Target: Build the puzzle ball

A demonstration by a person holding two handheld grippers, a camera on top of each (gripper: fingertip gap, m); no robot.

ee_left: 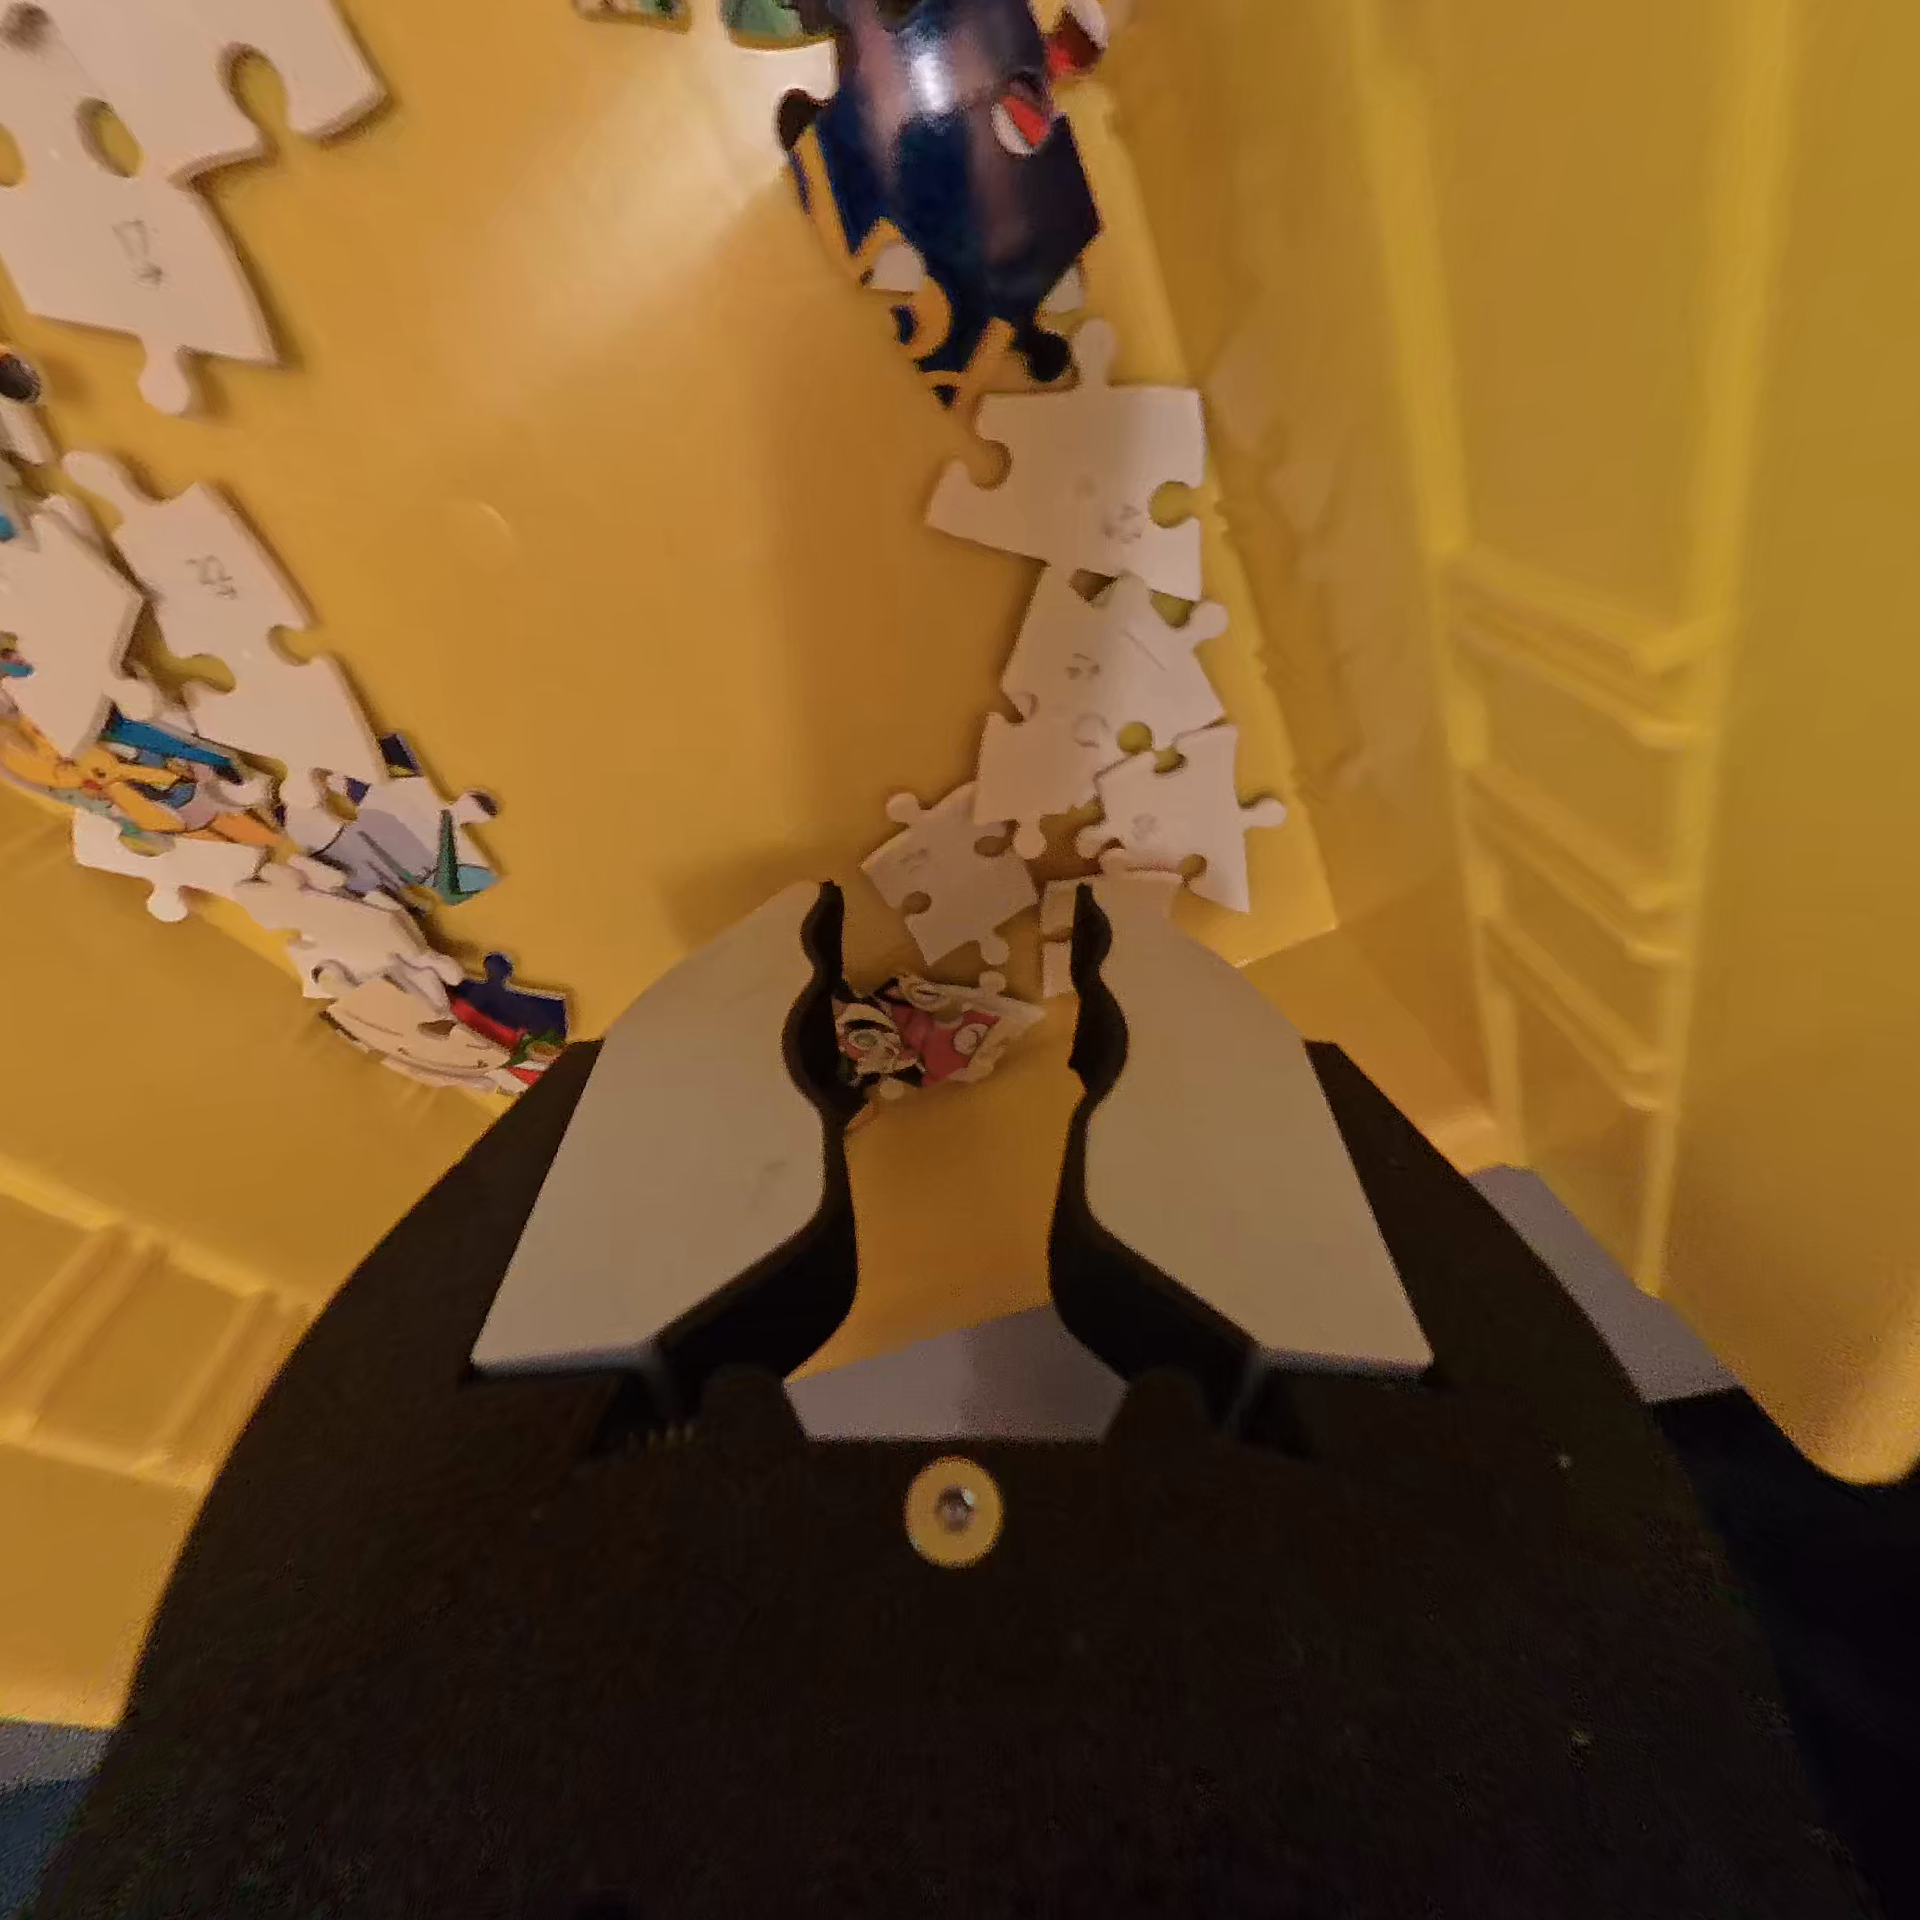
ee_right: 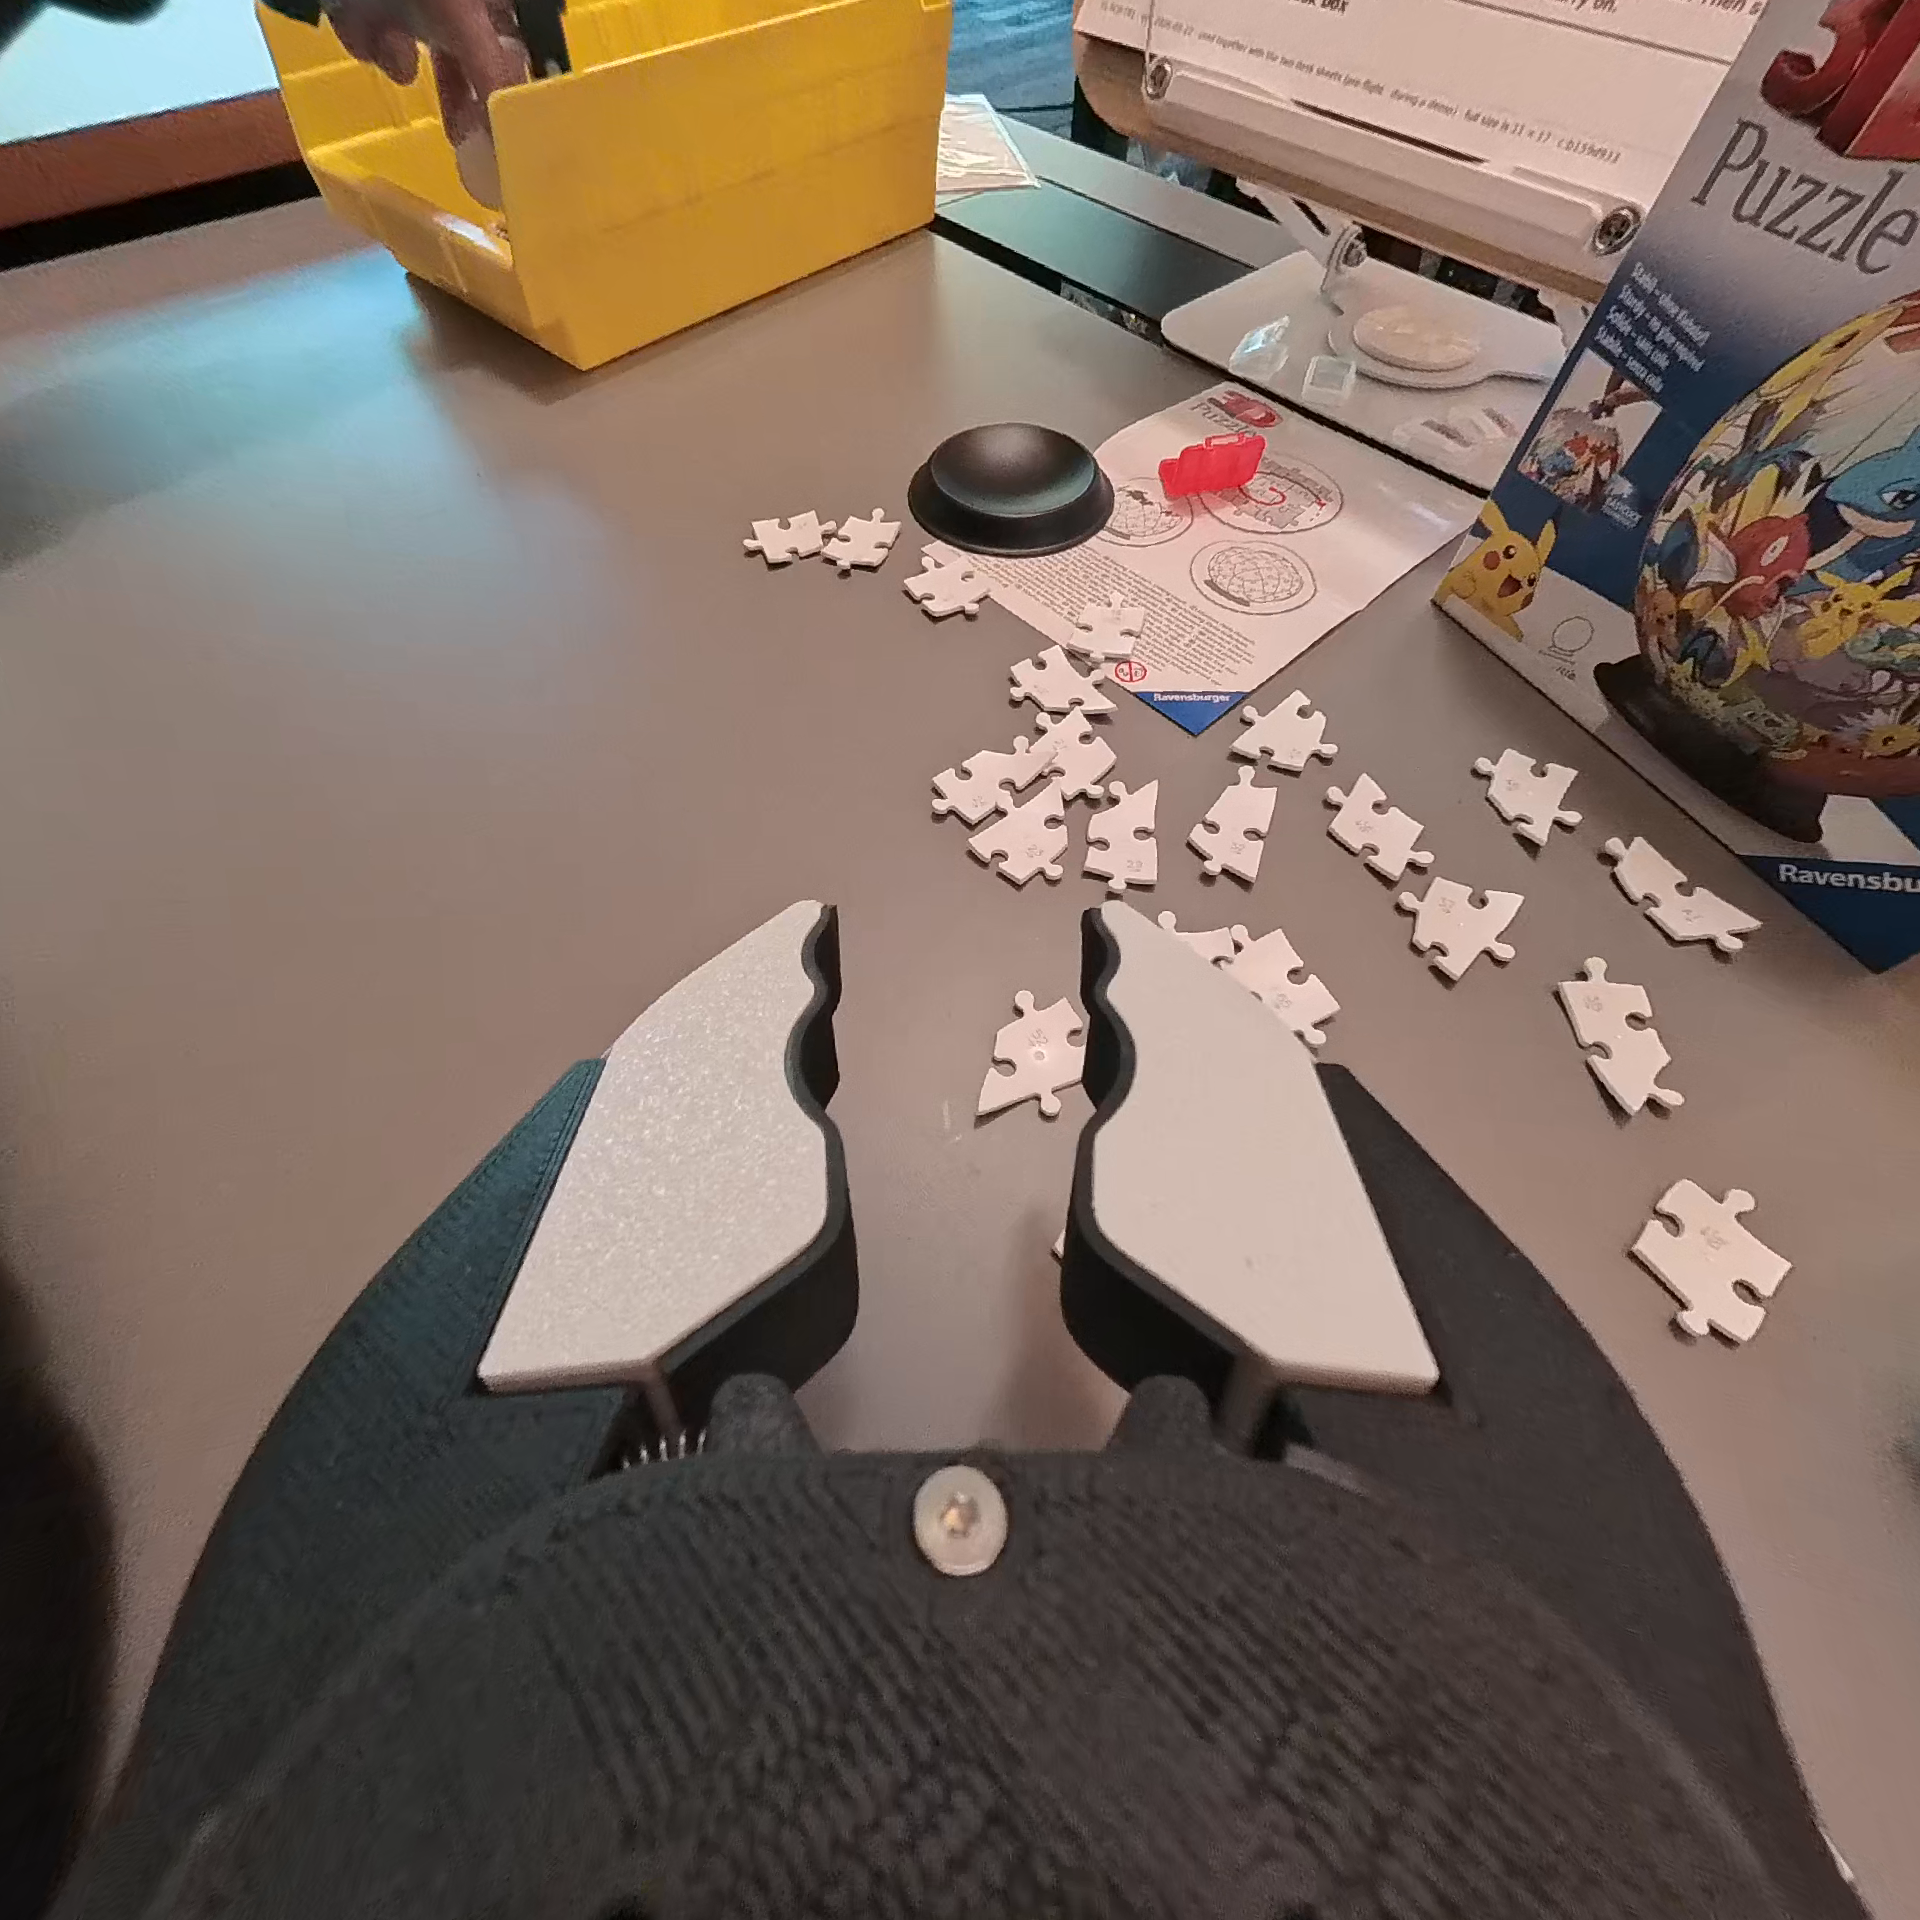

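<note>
1. The puzzle box stands on the grey table at 2 o'clock in the right wrist view. It bears large lettering, small side text and a brand mark, along with a picture of a colourful cartoon ball on a dark stand.
2. A printed instruction sheet lies at 1 o'clock with diagrams, fine print and a blue logo corner. On it rest a small red plastic piece and the edge of a black dome stand.
3. Many white face-down puzzle pieces, each with a faint handwritten mark, are scattered from 12 to 3 o'clock.
4. The right gripper hovers over bare table, its jaws wide apart and empty. One white piece lies just beside its right finger.
5. A yellow bin sits at 11 o'clock, well apart from the pieces.
6. In the left wrist view, the left gripper reaches inside the yellow bin, jaws spread and holding nothing. A colourful face-up piece lies between its fingers.
7. White pieces are piled against the bin wall at 1 o'clock, a dark blue piece lies at 12, and mixed pieces lie at 9.
</note>
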